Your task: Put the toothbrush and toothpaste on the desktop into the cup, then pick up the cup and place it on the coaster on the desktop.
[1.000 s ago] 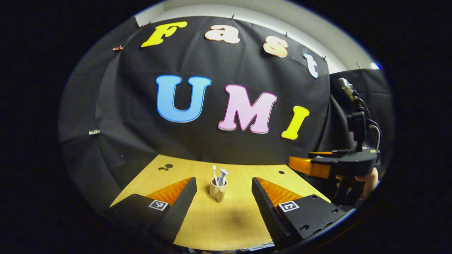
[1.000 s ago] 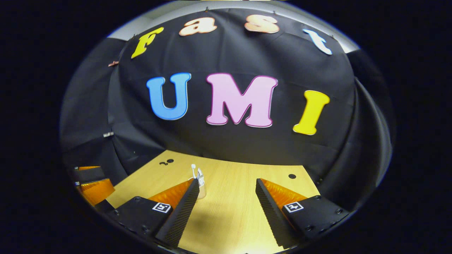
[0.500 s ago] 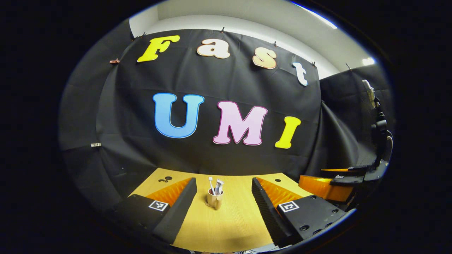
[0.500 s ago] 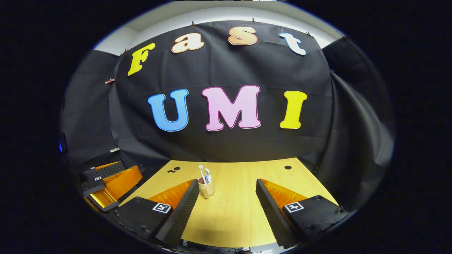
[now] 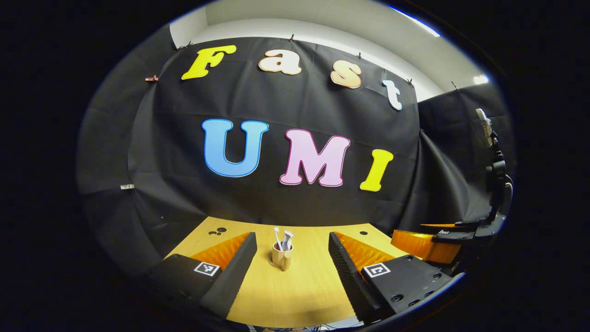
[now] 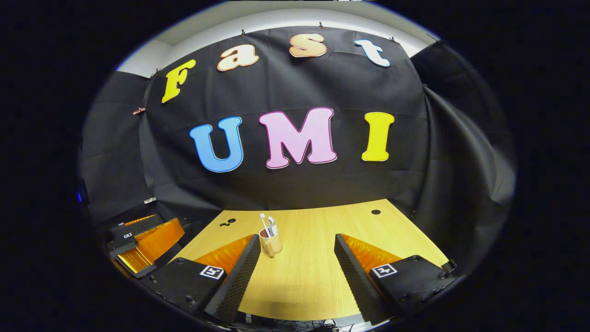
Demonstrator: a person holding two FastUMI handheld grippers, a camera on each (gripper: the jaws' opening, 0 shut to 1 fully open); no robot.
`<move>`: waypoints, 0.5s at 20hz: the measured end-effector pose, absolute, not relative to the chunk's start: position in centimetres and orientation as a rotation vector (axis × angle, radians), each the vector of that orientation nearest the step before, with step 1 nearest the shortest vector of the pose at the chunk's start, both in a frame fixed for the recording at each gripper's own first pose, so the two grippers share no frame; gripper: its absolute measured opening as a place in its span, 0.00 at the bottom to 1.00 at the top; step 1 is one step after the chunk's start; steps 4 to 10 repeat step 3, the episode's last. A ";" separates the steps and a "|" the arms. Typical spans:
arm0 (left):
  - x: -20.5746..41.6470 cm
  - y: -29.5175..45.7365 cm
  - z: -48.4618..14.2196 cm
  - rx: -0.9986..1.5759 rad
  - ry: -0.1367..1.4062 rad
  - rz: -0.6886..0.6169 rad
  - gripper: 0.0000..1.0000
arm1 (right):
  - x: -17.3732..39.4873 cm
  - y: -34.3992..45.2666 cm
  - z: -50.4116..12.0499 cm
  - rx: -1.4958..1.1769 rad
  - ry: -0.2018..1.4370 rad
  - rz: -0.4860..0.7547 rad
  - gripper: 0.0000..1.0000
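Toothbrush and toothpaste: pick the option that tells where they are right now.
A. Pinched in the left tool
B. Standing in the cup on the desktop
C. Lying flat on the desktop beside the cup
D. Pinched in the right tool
B: the toothbrush and toothpaste stick up out of the cup, which stands on the desktop, while the left tool and right tool are both open and hold nothing.

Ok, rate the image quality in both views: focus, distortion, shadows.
Left gripper view: fisheye bends the light wooden desktop; small beige cup sharp, soft shadow nearest the camera. Right gripper view: same curving; cup crisp, its white toothbrush tiny.
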State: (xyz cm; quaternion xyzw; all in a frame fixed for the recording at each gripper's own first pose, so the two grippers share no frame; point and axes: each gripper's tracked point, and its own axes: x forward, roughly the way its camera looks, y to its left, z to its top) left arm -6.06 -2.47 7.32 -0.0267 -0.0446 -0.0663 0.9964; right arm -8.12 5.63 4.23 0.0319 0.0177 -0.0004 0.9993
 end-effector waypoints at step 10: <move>-5.9 -2.4 6.7 -0.070 -0.073 -0.119 0.98 | -7.9 5.9 3.9 0.056 0.049 0.020 0.98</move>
